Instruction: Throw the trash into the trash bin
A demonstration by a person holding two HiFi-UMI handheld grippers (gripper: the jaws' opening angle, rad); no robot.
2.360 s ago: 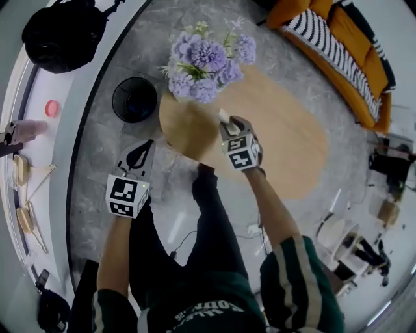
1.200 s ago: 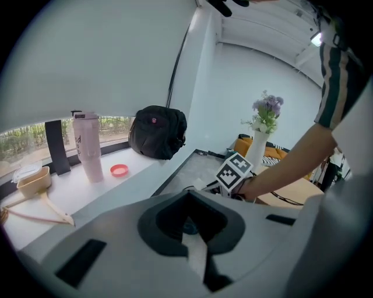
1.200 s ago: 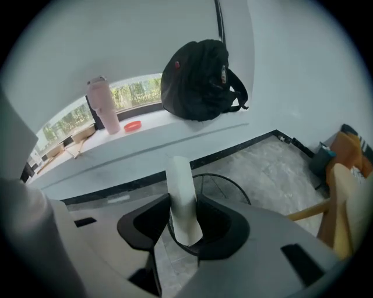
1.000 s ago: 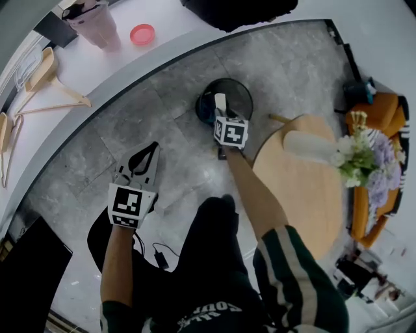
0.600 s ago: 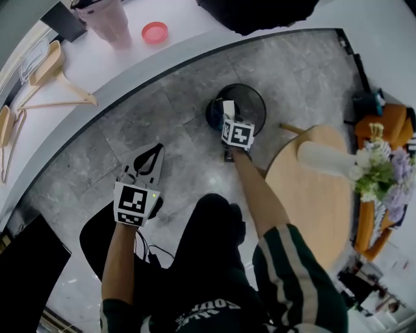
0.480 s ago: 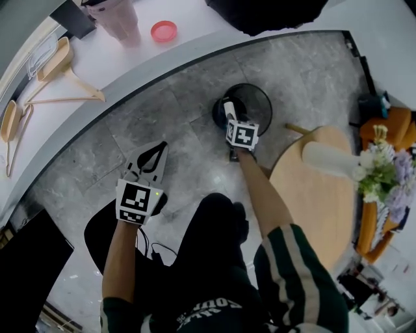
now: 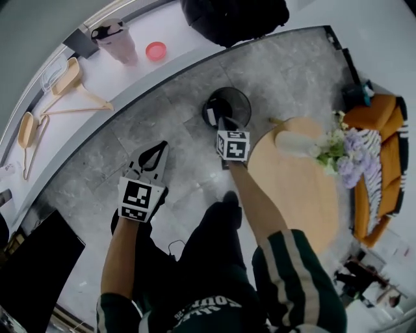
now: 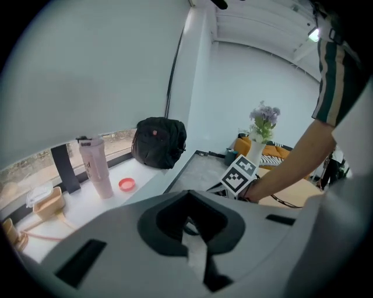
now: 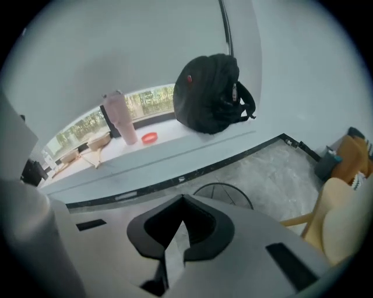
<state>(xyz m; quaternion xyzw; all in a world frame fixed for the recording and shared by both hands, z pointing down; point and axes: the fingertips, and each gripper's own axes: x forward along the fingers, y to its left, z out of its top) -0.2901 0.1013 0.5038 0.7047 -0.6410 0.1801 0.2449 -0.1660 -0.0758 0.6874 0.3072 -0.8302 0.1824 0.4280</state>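
The black round trash bin (image 7: 227, 106) stands on the grey stone floor, and a white piece of trash (image 7: 210, 116) lies inside it. My right gripper (image 7: 223, 125) hangs just above the bin's near rim. Its jaws have just been closing and are now shut with nothing between them. In the right gripper view the shut gripper (image 9: 176, 237) points at the floor, with the bin's rim (image 9: 224, 187) just beyond it. My left gripper (image 7: 156, 151) is shut and empty over the floor to the left, well apart from the bin.
A round wooden table (image 7: 296, 195) with a vase of flowers (image 7: 305, 144) is right of the bin. A white ledge (image 7: 84, 71) behind carries a pink tumbler (image 7: 119, 41), a red lid (image 7: 155, 51), wooden hangers (image 7: 70, 91) and a black backpack (image 7: 234, 16). An orange sofa (image 7: 383, 162) is far right.
The white trash that stuck out of my right gripper is gone from its tip, and a white piece now lies in the bin. Both grippers have risen; the right one drew back from the bin.
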